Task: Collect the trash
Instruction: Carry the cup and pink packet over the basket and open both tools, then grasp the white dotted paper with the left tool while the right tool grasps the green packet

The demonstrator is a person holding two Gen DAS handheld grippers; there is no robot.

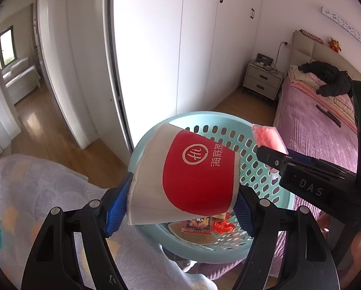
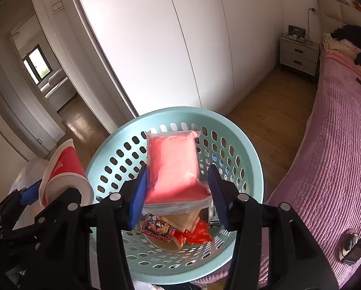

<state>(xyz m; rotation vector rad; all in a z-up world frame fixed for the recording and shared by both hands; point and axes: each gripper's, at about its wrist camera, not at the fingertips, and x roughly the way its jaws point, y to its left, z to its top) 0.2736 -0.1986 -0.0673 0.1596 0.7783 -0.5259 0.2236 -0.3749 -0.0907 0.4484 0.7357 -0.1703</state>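
My left gripper (image 1: 180,205) is shut on a red and white paper cup (image 1: 185,176), held tilted over the near left rim of a light blue perforated basket (image 1: 250,145). My right gripper (image 2: 178,193) is shut on a pink plastic packet (image 2: 172,166) and holds it above the middle of the basket (image 2: 238,130). Wrappers, a brown piece and red plastic (image 2: 195,234) lie on the basket's bottom. The cup also shows at the left of the right wrist view (image 2: 62,169). The packet's tip and the right gripper show in the left wrist view (image 1: 267,137).
A bed with a pink quilt (image 2: 330,159) stands on the right, with clothes (image 1: 328,77) piled at its head. White wardrobe doors (image 1: 151,48) stand behind the basket. A bedside cabinet (image 1: 262,79) is in the far corner. A patterned blanket (image 1: 30,193) lies at the lower left.
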